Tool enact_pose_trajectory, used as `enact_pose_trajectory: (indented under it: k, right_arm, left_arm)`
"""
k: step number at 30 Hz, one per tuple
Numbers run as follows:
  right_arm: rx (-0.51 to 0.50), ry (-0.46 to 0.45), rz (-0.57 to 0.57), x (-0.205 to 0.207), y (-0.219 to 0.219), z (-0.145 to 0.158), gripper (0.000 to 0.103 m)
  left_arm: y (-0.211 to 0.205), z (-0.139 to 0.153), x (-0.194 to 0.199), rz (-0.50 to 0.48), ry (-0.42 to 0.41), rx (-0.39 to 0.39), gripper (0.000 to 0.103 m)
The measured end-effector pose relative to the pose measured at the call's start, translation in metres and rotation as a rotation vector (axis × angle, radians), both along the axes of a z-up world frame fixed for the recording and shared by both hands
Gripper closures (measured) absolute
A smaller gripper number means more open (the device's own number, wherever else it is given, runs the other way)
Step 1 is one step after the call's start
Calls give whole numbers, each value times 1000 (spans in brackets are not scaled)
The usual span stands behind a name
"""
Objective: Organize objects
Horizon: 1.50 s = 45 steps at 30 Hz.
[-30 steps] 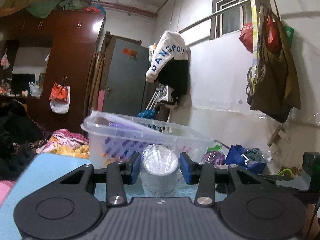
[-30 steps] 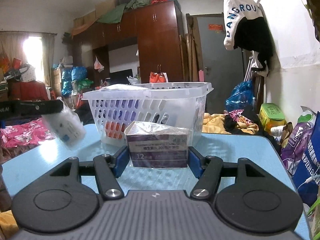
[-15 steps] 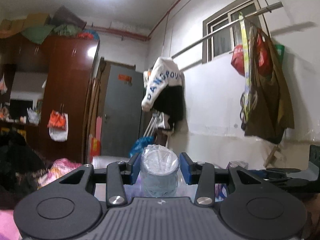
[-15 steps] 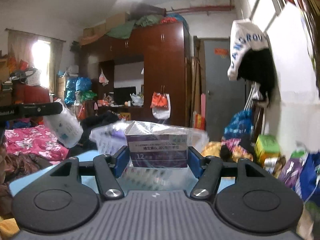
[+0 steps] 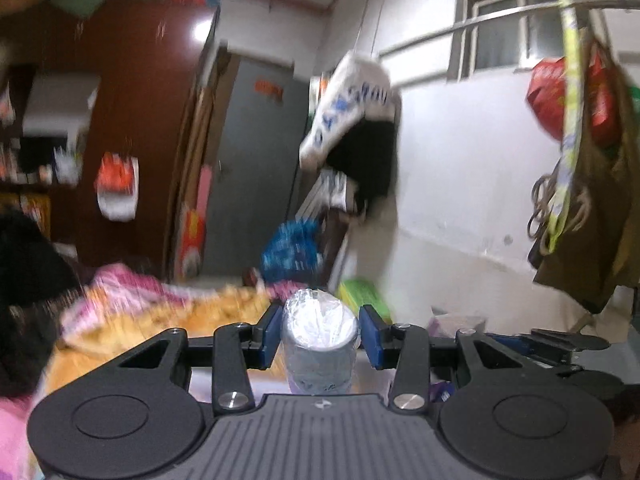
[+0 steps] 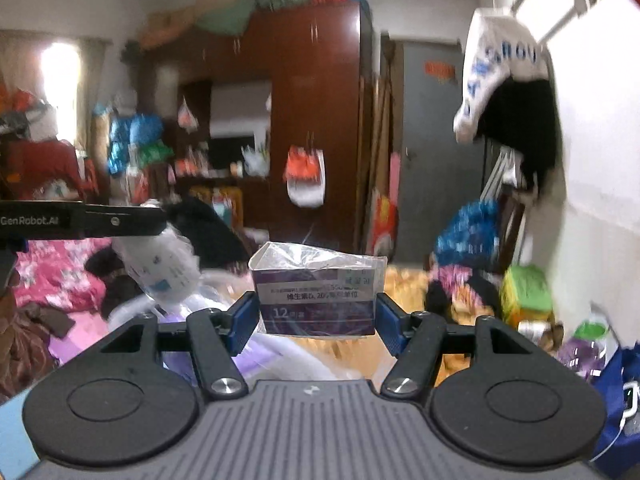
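Purple box [image 6: 318, 294] clamped lengthwise in right gripper [image 6: 316, 318], held aloft over blurred clutter. Wrapped cylinder [image 5: 319, 346] pinched in left gripper [image 5: 319, 338] (pads tight on both sides), likewise airborne, wall [image 5: 460, 184] close rightward.

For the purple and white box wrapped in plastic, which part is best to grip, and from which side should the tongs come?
Grip the purple box on its two short end faces, coming at its long printed face, as the right tongs hold it now. The ends are flat and parallel, so the blue pads sit flush. The loose plastic wrap looks slippery, so a firm squeeze is probably wise.
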State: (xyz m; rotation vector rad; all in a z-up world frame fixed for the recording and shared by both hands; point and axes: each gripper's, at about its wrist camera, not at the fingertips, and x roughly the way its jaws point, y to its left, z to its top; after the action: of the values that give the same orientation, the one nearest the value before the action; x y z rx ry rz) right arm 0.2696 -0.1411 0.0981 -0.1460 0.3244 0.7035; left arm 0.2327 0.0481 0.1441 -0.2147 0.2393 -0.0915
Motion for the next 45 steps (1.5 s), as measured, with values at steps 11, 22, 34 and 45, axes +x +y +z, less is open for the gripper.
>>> enact_pose_trajectory:
  k: [11,22,34,45]
  right_arm:
    - [-50,116,55,26,18,-32,38]
    - [-28,5,23,12,14,-18,0]
    - [-5,38,13,2,-1,-14,0]
    - [-252,-22,-127,-60,-5,-41,0]
  left_arm:
    - [4,-33,36,-1,107,-39,57]
    - [17,-35,25,-9,28,-80,8]
    - [15,-25,-25,84,-54,77,0]
    - [20,-50,-93,81,52,177,0]
